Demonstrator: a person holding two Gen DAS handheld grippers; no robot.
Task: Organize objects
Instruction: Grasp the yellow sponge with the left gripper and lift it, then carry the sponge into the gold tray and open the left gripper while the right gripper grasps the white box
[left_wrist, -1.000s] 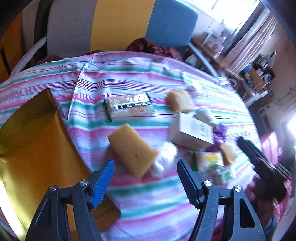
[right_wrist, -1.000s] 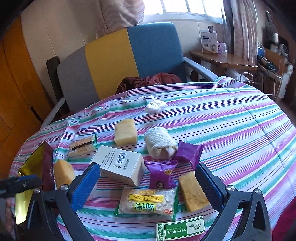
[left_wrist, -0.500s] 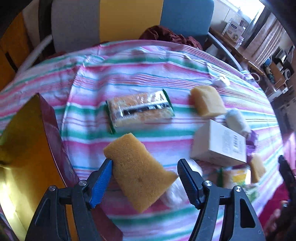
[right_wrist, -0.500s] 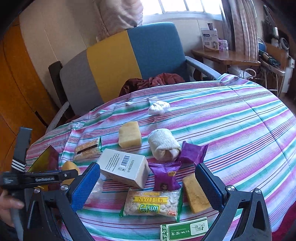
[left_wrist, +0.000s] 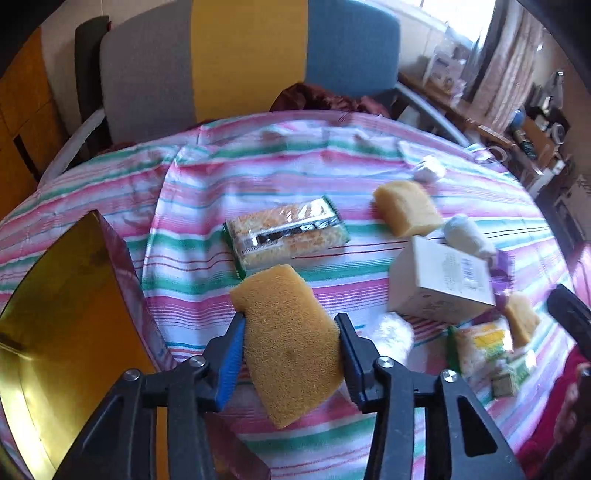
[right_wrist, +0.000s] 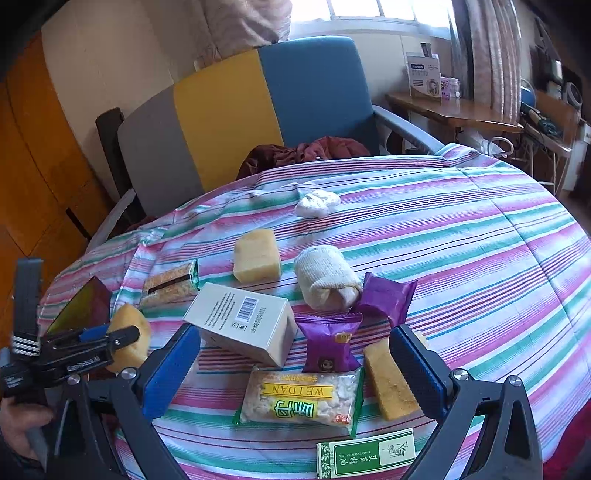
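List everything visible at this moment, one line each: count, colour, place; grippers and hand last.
sponges: four, yellow; one between left fingers, three on cloth
white box: one, centre
noodle packet: one, green-edged, behind the held sponge
purple packets: two, right of the box
WEIDAN snack bag: one, clear and yellow, near edge
green-white carton: one, nearest edge
rolled cloth: one, cream, behind the purple packets
crumpled wad: one, white, far side
gold box: one, open, left edge
tablecloth: one, striped
chair: one, grey, yellow, blue
left gripper: closing on sponge
right gripper: open, empty
hand: one, lower left
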